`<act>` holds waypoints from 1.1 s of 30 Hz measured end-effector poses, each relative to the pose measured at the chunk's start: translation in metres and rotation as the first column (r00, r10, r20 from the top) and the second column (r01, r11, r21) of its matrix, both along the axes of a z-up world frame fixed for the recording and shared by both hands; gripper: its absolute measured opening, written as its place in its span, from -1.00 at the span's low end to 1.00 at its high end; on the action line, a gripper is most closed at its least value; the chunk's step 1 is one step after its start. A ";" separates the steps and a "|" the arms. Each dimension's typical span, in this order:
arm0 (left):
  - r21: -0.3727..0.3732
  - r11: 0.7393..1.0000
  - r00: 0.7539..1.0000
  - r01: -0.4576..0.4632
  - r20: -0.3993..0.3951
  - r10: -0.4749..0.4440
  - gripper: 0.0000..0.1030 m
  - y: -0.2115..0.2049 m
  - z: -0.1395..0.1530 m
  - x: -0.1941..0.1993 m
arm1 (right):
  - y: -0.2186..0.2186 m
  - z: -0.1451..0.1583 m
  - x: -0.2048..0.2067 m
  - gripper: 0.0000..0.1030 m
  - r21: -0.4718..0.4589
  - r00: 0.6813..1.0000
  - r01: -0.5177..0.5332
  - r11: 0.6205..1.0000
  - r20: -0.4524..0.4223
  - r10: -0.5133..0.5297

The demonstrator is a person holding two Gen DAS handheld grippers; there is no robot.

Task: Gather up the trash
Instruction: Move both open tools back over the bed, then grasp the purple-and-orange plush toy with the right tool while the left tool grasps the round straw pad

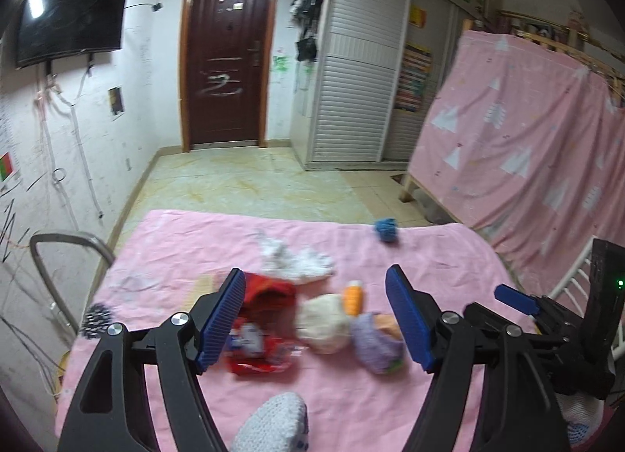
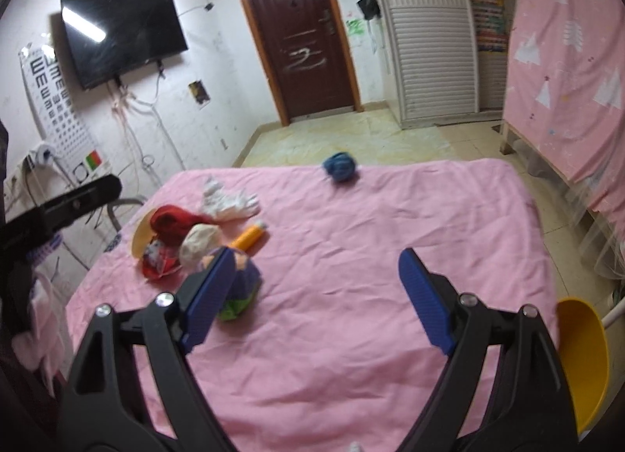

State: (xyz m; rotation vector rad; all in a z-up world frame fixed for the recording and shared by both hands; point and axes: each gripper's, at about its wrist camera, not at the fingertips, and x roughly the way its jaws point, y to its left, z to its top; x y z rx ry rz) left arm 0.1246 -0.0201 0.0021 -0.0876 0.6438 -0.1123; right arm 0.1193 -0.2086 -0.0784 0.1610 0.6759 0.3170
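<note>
Left gripper [image 1: 316,319]: jaws gaping, holding nothing, hovering over the pile.
Right gripper [image 2: 316,301]: jaws spread, empty.
Trash pile [image 2: 195,241]: lying on the pink sheet [image 2: 371,241].
Red wrapper [image 1: 261,335]: likely handling light, crinkly, slippery; pinching a crumpled fold.
Blue wad [image 2: 340,166]: sitting well apart.

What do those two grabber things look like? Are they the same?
Yes, they match. The left gripper and the right gripper each have two flat blue ribbed pads on black plastic fingers that spread out like a V. Shiny silver bolts join the black pieces together. In the left camera view, a small green light glows on the right gripper's black body.
</note>
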 end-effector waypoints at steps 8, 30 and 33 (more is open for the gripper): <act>0.039 0.996 0.996 -0.080 -0.036 0.082 0.26 0.048 -0.013 0.007 | 0.039 -0.008 0.011 0.60 -0.023 0.997 -0.071 0.997 -0.036 0.070; 0.222 0.962 0.978 -0.158 -0.101 0.184 0.26 0.075 -0.064 0.029 | 0.083 -0.024 0.023 0.60 -0.087 0.982 -0.176 0.981 -0.086 0.168; 0.256 0.957 0.982 -0.135 -0.096 0.164 0.26 0.069 -0.065 0.031 | 0.083 -0.025 0.023 0.60 -0.088 0.982 -0.176 0.980 -0.090 0.169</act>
